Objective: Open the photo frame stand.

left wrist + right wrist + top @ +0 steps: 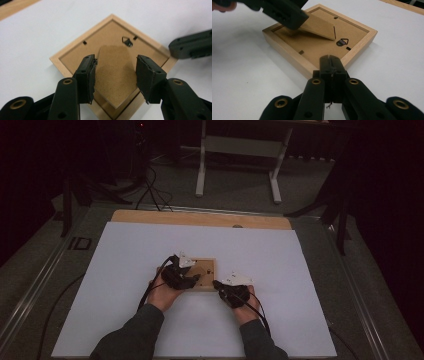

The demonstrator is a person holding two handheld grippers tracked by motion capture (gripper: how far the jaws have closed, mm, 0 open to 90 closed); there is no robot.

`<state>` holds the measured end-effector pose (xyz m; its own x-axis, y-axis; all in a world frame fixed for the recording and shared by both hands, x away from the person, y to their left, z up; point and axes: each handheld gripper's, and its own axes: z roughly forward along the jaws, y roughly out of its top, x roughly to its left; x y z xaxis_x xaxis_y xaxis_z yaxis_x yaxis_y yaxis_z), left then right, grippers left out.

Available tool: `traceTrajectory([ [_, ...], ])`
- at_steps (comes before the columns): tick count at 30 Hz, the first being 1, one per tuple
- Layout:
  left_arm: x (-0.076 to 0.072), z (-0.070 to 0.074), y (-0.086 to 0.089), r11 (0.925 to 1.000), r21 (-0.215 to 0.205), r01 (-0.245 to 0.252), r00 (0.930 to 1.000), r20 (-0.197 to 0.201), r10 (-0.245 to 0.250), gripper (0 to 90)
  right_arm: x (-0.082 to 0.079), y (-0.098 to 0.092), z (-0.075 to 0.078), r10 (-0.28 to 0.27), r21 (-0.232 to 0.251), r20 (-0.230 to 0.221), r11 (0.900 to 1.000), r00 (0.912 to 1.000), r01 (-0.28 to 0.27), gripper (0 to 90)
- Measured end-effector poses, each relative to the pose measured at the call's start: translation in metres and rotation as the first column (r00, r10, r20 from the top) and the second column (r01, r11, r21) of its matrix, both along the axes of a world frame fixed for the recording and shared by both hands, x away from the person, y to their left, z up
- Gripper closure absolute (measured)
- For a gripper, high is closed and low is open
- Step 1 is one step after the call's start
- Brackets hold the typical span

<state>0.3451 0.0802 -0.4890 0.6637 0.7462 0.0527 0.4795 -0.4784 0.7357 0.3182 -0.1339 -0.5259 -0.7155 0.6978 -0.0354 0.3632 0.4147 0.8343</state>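
Wooden picture frame lies face down on white sheet covering the counter, mid-counter, back side up w/ brown backing board showing. Left claw sits over frame's near-left part in high view; in left gripper view its jaws straddle the fold-out easel stand of the backing, one jaw each side. Jaws apart, roughly mid-width; pads look just beside stand's edges, can't tell if actually touching, not clamped. In right gripper view the stand is tilted up off the backing, left claw's black body above its raised end. Right claw at frame's right-near corner, jaws fully together, nothing between them, tips on or just over the frame's wooden rim; contact vs hover can't tell. In high view right claw is just beside frame's right-near edge, hand behind it. Small metal hanger on backing near right claw's tips, also seen in left gripper view. Small black turn clips along backing edge. No brand, label or readable writing on frame or claws
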Motion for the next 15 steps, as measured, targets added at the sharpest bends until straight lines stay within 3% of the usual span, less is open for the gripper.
traceTrajectory([
  [9, 0.002, 0.002, 0.002, 0.9993, -0.036, -0.003, 0.9999, -0.012, 0.003, 51.1, 0.000, 0.000, 0.000, 0.001, 0.000, 0.000, 1.000, 1.0000, -0.001, 89.8],
  [15, -0.002, 0.011, 0.009, 0.9952, -0.098, 0.002, 1.0000, 0.009, -0.001, 50.1, 0.000, 0.000, 0.000, 0.002, 0.000, 0.003, 1.000, 1.0000, -0.002, 89.8],
])
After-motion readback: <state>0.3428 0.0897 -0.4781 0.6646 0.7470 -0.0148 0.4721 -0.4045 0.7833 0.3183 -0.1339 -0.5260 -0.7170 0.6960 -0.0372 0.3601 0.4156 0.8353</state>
